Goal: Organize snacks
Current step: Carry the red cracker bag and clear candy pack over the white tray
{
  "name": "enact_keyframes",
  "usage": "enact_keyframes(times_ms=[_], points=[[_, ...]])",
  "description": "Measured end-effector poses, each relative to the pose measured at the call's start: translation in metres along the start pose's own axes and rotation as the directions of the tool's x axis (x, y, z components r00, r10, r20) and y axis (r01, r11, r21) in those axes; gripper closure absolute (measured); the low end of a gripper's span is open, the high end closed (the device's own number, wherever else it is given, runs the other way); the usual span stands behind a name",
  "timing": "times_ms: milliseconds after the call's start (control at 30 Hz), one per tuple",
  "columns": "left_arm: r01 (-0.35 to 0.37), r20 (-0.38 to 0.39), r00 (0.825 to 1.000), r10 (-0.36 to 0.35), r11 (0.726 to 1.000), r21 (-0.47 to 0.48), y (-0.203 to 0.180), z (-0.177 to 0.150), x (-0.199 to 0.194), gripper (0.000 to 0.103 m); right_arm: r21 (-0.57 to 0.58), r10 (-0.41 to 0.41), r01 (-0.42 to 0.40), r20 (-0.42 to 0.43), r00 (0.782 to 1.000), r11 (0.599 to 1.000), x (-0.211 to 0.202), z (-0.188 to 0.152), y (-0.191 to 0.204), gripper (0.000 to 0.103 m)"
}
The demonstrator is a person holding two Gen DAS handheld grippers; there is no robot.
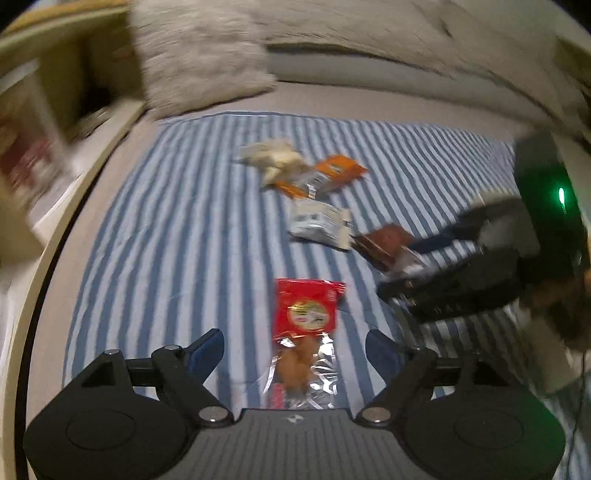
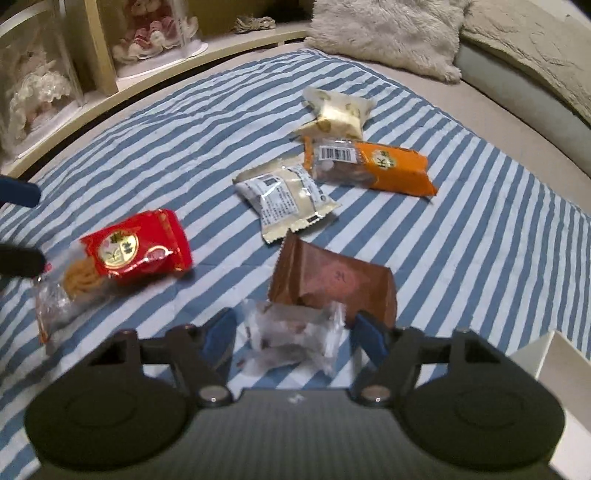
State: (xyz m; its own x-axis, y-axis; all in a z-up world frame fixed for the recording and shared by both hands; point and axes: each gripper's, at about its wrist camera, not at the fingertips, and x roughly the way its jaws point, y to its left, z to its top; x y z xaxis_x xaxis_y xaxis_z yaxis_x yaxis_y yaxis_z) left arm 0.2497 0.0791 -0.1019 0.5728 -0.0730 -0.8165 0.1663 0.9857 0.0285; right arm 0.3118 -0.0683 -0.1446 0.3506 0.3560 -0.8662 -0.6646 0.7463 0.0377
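Jaws of both grippers gape wide over a blue-striped cloth (image 2: 461, 258) beside a furry pillow (image 2: 388, 33).

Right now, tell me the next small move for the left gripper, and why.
Probably lower and close the left gripper on the red snack packet. Its jaws stand open with the packet lying flat on the striped cloth between the fingers, not yet pinched.

Dim indoor light is leaving both fisheye views grainy, the left one smearing with motion blur toward its curved edges.
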Motion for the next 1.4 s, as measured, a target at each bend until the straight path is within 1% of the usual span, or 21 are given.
enact_keyframes(times_ms=[33,67,133,167,200,233,300,333,400,500,633,800,933,1167,1400], points=[[-0.008,-0.009,1.0,0.008,1.0,0.027,-0.005,0.002,0.005,0.019,0.001,0.004,-0.004,0.003,1.0,1.0,0.0,0.0,0.001,0.033],[-0.013,-0.017,1.0,0.013,0.999,0.043,-0.008,0.003,0.009,0.019,-0.001,0.004,-0.004,0.005,1.0,1.0,0.0,0.001,0.001,0.038],[-0.015,-0.043,0.999,0.018,0.998,0.063,-0.013,0.007,0.021,0.021,-0.006,0.009,-0.009,0.0,1.0,1.0,-0.001,0.001,0.0,0.042],[-0.019,-0.057,0.998,0.023,0.998,0.067,-0.014,0.008,0.027,0.023,-0.008,0.01,-0.01,-0.003,1.0,1.0,-0.001,0.001,0.0,0.046],[-0.025,-0.072,0.997,0.031,0.997,0.071,-0.015,0.009,0.034,0.028,-0.009,0.01,-0.01,-0.007,1.0,1.0,-0.002,0.001,-0.001,0.048],[-0.032,-0.09,0.995,0.039,0.997,0.071,-0.016,0.01,0.04,0.031,-0.007,0.011,-0.011,-0.01,1.0,1.0,-0.004,0.0,-0.001,0.049],[-0.039,-0.114,0.992,0.045,0.998,0.049,-0.012,0.01,0.047,0.043,-0.003,0.015,-0.015,-0.014,1.0,1.0,-0.005,-0.001,-0.001,0.053],[-0.043,-0.124,0.991,0.046,0.999,0.028,-0.009,0.011,0.05,0.046,-0.002,0.015,-0.015,-0.015,1.0,1.0,-0.006,-0.001,-0.001,0.054],[-0.034,-0.129,0.991,0.033,0.999,-0.006,-0.006,0.013,0.053,0.056,0.0,0.013,-0.013,-0.016,1.0,1.0,-0.009,-0.002,-0.001,0.055],[-0.023,-0.132,0.991,0.014,0.997,-0.068,0.0,0.014,0.052,0.06,0.015,0.019,-0.019,-0.014,1.0,1.0,-0.015,-0.003,-0.003,0.057],[-0.026,-0.113,0.994,0.013,0.994,-0.107,0.002,0.012,0.042,0.062,0.045,0.021,-0.021,0.002,1.0,0.999,-0.025,-0.003,-0.006,0.057],[-0.024,-0.053,0.998,0.017,0.992,-0.124,-0.003,0.012,0.015,0.062,0.074,0.016,-0.019,0.033,0.999,0.997,-0.043,-0.004,-0.008,0.059],[-0.004,-0.005,1.0,0.003,0.991,-0.133,-0.013,0.014,-0.008,0.062,0.101,0.02,-0.028,0.073,0.997,0.994,-0.066,-0.008,-0.011,0.059],[0.034,0.072,0.997,-0.024,0.991,-0.132,-0.037,0.016,-0.044,0.062,0.149,0.005,-0.025,0.137,0.991,0.989,-0.112,-0.025,-0.022,0.059],[0.068,0.124,0.991,-0.052,0.989,-0.132,-0.064,0.022,-0.062,0.062,0.21,-0.033,-0.006,0.182,0.983,0.978,-0.151,-0.05,-0.037,0.06]])
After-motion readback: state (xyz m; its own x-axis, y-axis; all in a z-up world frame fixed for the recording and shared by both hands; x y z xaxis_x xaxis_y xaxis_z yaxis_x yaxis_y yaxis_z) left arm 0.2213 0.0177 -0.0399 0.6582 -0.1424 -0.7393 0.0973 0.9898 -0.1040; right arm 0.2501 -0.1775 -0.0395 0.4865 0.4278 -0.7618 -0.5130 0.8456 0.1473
